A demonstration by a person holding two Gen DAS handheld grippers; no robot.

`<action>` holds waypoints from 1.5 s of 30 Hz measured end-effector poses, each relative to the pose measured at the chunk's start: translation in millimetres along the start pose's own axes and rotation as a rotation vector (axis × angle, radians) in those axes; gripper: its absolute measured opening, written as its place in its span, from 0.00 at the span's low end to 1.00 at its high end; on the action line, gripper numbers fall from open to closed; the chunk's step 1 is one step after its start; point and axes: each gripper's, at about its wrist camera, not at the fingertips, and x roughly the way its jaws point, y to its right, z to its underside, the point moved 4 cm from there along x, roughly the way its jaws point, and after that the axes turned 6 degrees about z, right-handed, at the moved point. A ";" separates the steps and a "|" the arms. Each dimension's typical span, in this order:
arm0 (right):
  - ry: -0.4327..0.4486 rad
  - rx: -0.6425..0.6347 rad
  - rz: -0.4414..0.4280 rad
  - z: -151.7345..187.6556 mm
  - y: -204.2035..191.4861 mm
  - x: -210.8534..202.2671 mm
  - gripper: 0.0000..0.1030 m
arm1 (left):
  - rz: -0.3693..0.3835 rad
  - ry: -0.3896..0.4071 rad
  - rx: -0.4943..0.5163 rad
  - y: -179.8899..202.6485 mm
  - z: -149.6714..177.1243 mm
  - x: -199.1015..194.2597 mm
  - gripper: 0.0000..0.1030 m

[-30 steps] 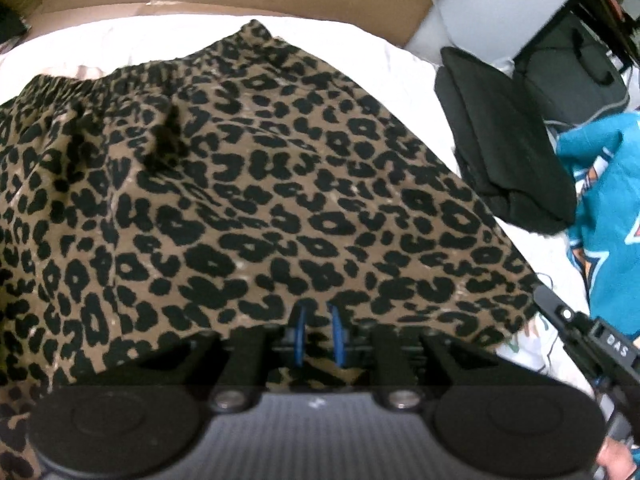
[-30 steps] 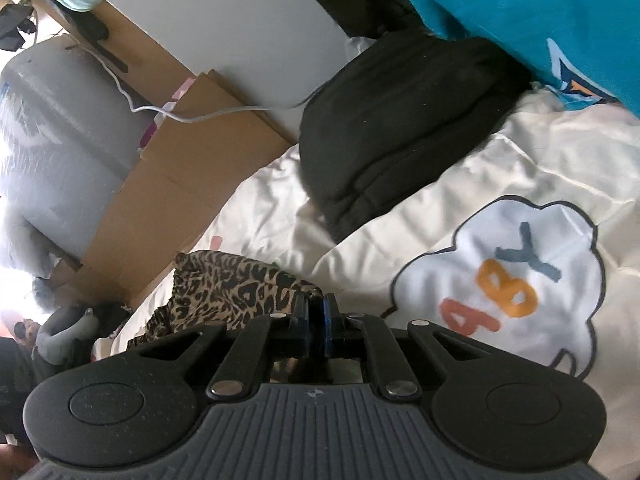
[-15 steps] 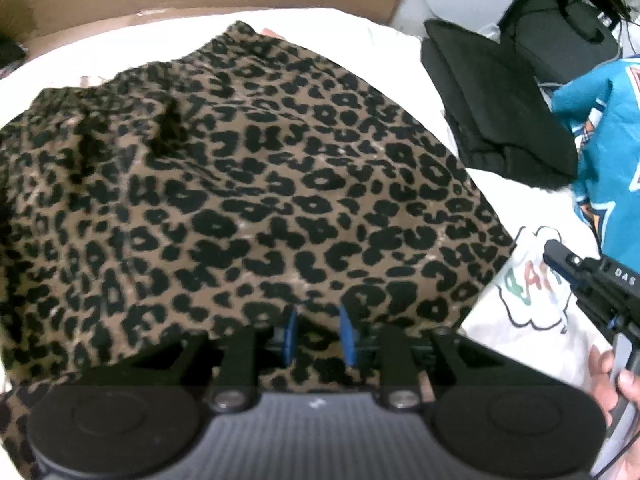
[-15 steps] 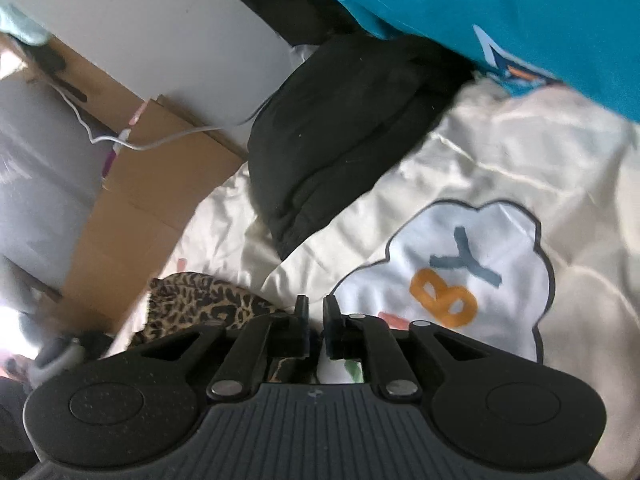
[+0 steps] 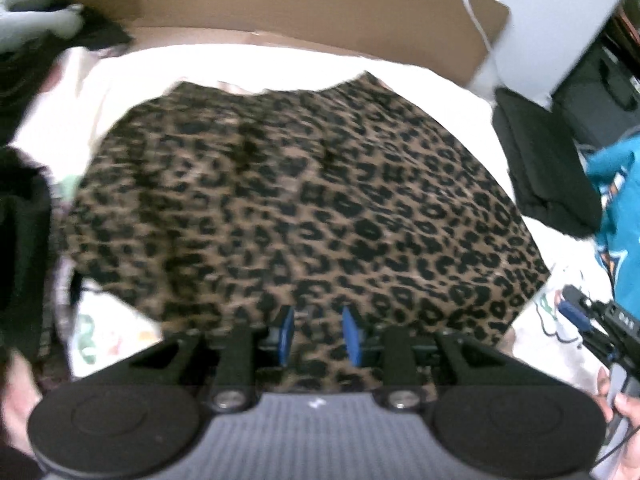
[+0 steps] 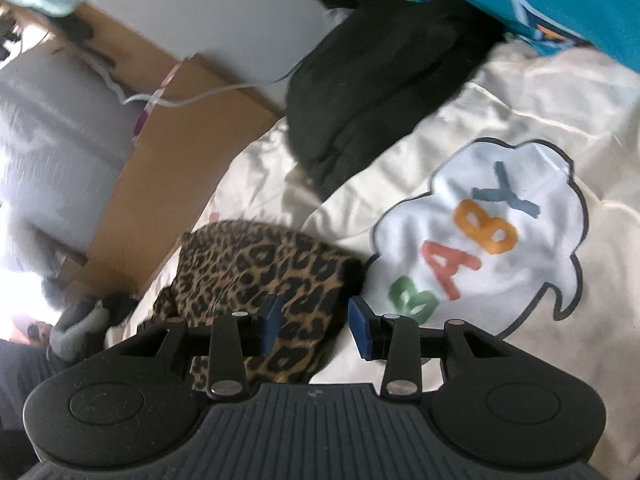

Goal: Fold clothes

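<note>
A leopard-print skirt [image 5: 304,208] lies spread flat on the white bed sheet [image 5: 248,64]. My left gripper [image 5: 319,334] hovers over the skirt's near hem. Its jaws are opening and the blue pads [image 5: 286,334] press on nothing. The right gripper [image 5: 580,312] shows at the skirt's right corner, with a hand behind it. In the right wrist view, my right gripper [image 6: 316,326] sits low over that corner of the skirt [image 6: 260,276]. Its jaws are opening too; the cloth's edge lies loose beneath the gap, apart from the pads [image 6: 362,334].
A folded black garment [image 5: 544,168] and a teal garment [image 5: 624,208] lie to the right. Cardboard [image 5: 280,8] with a white cable [image 6: 208,96] stands behind the bed. The sheet bears a cloud print reading BABY [image 6: 480,236]. Dark clothing [image 5: 20,264] sits at the left.
My left gripper has risen and drawn back, so more of the skirt shows, and its jaws have widened. The right gripper's jaws have gone from shut to apart, leaving the skirt corner on the sheet.
</note>
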 end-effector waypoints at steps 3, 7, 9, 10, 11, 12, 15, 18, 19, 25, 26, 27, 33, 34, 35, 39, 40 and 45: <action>-0.023 -0.071 -0.001 1.9 -18.5 -9.8 0.39 | -0.010 0.034 -0.038 -21.6 -4.3 -23.4 0.30; -0.047 -0.166 0.003 -4.4 -50.8 -26.3 0.39 | -0.022 0.069 -0.109 -52.1 -4.3 -62.7 0.32; -0.051 -0.214 -0.006 -9.6 -70.4 -36.3 0.39 | -0.024 0.113 -0.130 -68.7 -3.9 -92.7 0.37; -0.054 -0.234 -0.007 -12.5 -80.9 -42.2 0.40 | -0.028 0.130 -0.135 -77.6 -6.1 -107.7 0.39; -0.060 -0.249 -0.009 -15.3 -90.9 -48.1 0.40 | -0.036 0.142 -0.134 -86.6 -9.5 -121.7 0.39; -0.067 -0.266 -0.015 -17.9 -100.9 -53.9 0.40 | -0.043 0.153 -0.131 -95.3 -12.0 -134.6 0.40; -0.094 -0.320 -0.025 -23.5 -130.9 -69.9 0.40 | -0.072 0.190 -0.117 -121.6 -20.5 -171.9 0.48; -0.122 -0.379 -0.028 -28.1 -161.3 -85.3 0.41 | -0.117 0.232 -0.102 -148.1 -27.5 -201.7 0.52; -0.129 -0.406 -0.023 -28.8 -172.5 -90.0 0.43 | -0.126 0.240 -0.106 -158.1 -29.4 -209.8 0.52; -0.170 -0.572 -0.011 -26.2 -235.3 -113.5 0.49 | -0.111 0.223 -0.074 -209.1 -30.0 -243.4 0.54; -0.170 -0.587 -0.012 -26.3 -244.8 -116.8 0.49 | -0.115 0.216 -0.050 -215.9 -28.4 -247.1 0.56; -0.171 -0.603 -0.012 -26.2 -254.5 -119.9 0.49 | -0.116 0.207 -0.024 -223.1 -26.4 -249.8 0.57; -0.197 -0.638 0.013 -15.7 -301.0 -123.1 0.49 | -0.102 0.161 0.133 -261.8 -11.2 -260.2 0.57; -0.201 -0.632 0.019 -12.2 -306.5 -121.2 0.49 | -0.109 0.168 0.173 -267.6 -7.2 -263.7 0.58; -0.203 -0.621 0.026 -7.6 -310.8 -118.6 0.49 | -0.112 0.172 0.211 -272.6 -2.6 -266.9 0.59; -0.212 -0.575 0.063 22.4 -323.3 -103.1 0.49 | -0.076 0.163 0.267 -295.6 10.9 -269.8 0.61; -0.213 -0.571 0.066 32.6 -326.1 -98.3 0.49 | -0.075 0.160 0.272 -301.2 12.7 -266.3 0.61; -0.191 -0.499 0.080 77.6 -333.6 -67.8 0.49 | -0.012 0.177 0.235 -317.4 16.0 -233.0 0.61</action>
